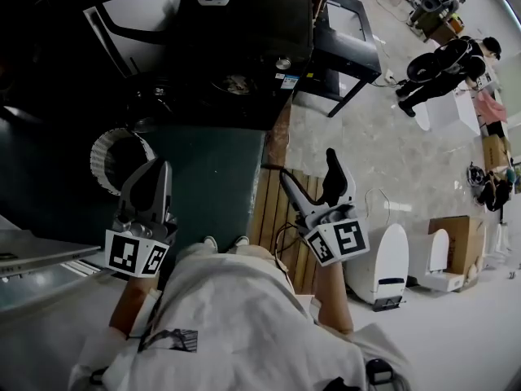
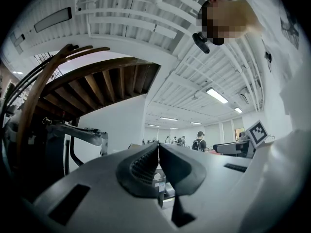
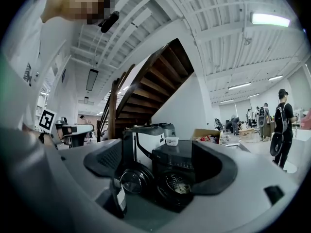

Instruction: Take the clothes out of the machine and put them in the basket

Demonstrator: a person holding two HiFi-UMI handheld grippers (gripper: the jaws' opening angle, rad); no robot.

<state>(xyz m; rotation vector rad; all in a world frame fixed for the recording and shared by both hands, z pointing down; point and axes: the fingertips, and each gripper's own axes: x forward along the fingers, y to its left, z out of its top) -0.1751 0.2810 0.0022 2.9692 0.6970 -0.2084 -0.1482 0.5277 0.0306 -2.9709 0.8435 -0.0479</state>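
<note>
The left gripper (image 1: 155,171) has its fingers shut on nothing, the right gripper (image 1: 309,169) gapes empty, and any clothes in the washing machine (image 3: 180,165) are probably soft, light and best pinched at a bunched fold.

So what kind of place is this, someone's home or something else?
Probably a big open workshop or lab hall, not a home: a high ribbed ceiling with strip lights, a black washing machine standing out on the floor, and other people standing about.
</note>
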